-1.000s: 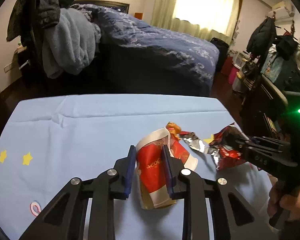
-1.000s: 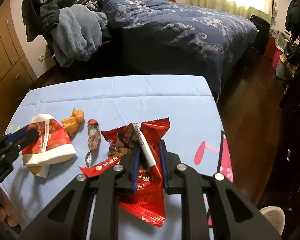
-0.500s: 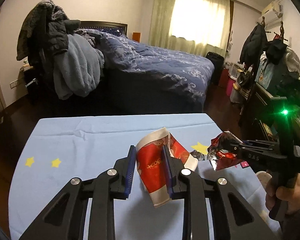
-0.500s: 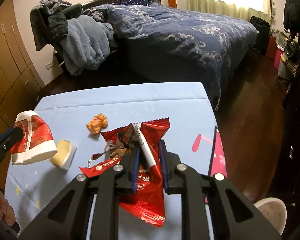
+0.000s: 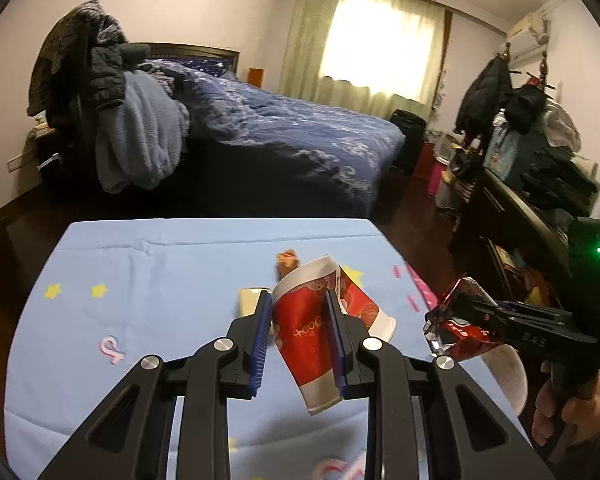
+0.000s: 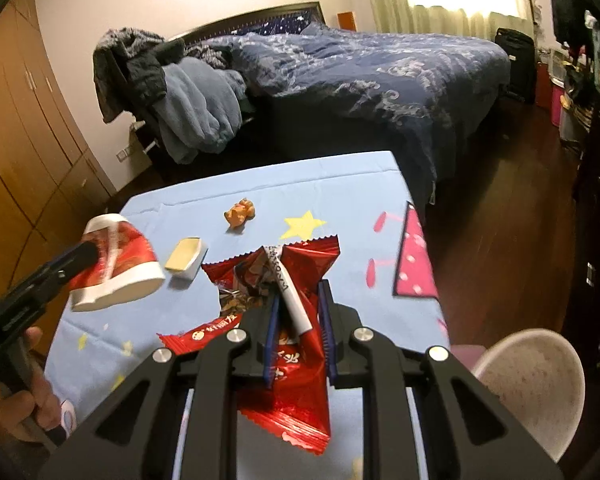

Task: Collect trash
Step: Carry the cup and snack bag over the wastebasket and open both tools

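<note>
A crushed red and white paper cup [image 5: 316, 332] is pinched between the blue pads of the left gripper [image 5: 298, 336], lifted clear of the table [image 5: 172, 276]. It hangs tilted, gripped across its flattened wall, so it may slip out. The right gripper [image 6: 298, 336] is clamped on a crinkled red foil snack wrapper [image 6: 284, 312], also held in the air; its loose lower end dangles and could snag or spill crumbs. Two pieces remain on the light blue tablecloth: a small orange scrap [image 6: 240, 213] and a pale yellow wrapper [image 6: 186, 258] near it. A white bin [image 6: 536, 384] stands beside the table's near right corner, probably the drop point. Beyond lies a bed [image 6: 372, 64] with a navy quilt.
</note>
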Tool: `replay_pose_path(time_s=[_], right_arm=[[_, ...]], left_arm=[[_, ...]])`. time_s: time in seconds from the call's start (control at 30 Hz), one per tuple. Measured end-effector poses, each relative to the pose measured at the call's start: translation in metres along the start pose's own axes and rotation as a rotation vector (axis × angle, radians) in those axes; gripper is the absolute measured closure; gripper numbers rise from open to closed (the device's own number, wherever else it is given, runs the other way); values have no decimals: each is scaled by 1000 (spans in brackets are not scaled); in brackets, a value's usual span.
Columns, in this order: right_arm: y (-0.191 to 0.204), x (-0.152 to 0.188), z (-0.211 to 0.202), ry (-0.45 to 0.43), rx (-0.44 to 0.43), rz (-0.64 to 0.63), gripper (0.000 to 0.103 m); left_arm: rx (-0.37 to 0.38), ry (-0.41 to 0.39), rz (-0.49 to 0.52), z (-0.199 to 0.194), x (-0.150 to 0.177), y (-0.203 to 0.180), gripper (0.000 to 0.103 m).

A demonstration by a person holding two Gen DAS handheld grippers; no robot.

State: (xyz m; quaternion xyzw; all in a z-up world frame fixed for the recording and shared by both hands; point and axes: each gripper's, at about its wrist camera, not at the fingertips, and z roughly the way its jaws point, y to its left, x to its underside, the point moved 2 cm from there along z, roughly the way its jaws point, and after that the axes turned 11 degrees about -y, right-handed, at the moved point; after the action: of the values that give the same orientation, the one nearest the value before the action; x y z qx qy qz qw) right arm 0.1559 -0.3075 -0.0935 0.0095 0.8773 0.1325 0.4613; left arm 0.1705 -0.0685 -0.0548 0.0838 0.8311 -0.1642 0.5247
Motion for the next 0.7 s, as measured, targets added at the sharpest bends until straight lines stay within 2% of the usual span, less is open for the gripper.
replay_pose_path(time_s=[0.23,0.47,0.7], right_arm=[[-31,14,-57,-63,54,55,84],[-92,30,-106,-117,199,156,84],[-152,48,-139,-148,341,247,84]], left_arm=[[88,-9,21,-8,0,-38,76],[228,5,63,-2,4,-96,76],[357,52,130,17,14,-165,76]])
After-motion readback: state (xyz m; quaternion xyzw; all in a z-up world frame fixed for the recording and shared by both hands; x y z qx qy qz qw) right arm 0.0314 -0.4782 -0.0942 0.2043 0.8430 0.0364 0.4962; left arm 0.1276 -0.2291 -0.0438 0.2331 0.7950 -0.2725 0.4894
